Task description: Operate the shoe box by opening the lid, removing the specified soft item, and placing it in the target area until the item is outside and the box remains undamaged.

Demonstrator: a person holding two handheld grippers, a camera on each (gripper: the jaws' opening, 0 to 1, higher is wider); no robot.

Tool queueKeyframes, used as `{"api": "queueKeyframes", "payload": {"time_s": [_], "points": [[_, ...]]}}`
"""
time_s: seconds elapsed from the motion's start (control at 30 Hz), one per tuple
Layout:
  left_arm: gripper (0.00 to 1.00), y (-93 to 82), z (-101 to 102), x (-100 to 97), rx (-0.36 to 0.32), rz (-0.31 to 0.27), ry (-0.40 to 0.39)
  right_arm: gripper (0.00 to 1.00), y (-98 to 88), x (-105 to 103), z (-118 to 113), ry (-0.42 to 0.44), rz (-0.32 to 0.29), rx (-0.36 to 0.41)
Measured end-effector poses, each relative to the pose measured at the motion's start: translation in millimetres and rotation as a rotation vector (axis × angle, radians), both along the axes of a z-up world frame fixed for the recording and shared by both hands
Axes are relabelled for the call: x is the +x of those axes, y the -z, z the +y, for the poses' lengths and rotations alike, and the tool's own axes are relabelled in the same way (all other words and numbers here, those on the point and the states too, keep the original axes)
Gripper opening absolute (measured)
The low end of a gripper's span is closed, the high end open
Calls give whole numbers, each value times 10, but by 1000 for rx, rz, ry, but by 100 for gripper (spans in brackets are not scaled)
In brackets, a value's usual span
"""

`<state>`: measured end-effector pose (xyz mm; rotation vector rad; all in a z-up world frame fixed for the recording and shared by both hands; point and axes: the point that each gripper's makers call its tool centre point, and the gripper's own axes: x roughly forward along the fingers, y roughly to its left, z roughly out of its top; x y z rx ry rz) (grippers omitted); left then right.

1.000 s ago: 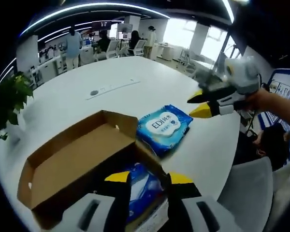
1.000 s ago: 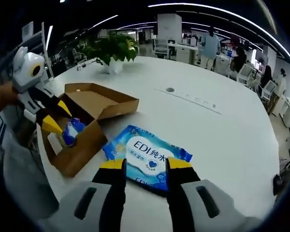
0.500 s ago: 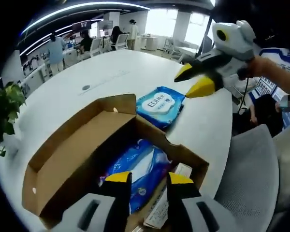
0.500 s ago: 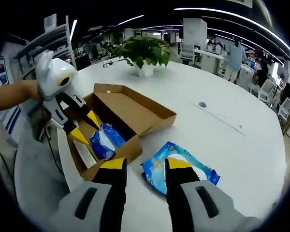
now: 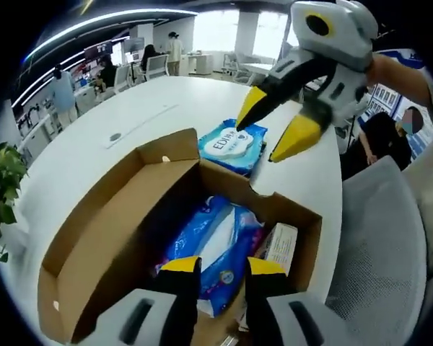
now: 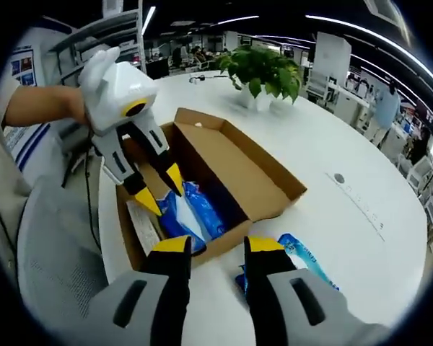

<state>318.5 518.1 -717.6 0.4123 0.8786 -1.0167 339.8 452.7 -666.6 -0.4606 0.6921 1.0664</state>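
My left hand-held gripper (image 5: 213, 265) part open over blue pack (image 5: 215, 249) in open box (image 5: 115, 216); right hand-held gripper (image 6: 218, 245) part open, empty, near box edge.

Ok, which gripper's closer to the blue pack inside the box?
Left. The left gripper hangs right above the blue pack in the box; the right gripper hovers outside, above the table.

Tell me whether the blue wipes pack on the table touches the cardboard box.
Cannot tell. In the left gripper view the blue wipes pack overlaps the brown cardboard box rim; the right gripper jaws hide that spot in its own view.
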Motion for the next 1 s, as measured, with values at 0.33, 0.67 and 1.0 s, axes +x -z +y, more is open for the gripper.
{"api": "queueKeyframes", "payload": {"time_s": [0.33,0.67,1.0], "points": [[14,150,-32,26,35,-11,150,23,223,95,187,-55,-6,-70],[3,170,-6,-10,24,12,155,19,455,161,386,-95,-2,-121],[0,125,7,-32,10,4,158,15,672,142,593,-147,9,-173]]}}
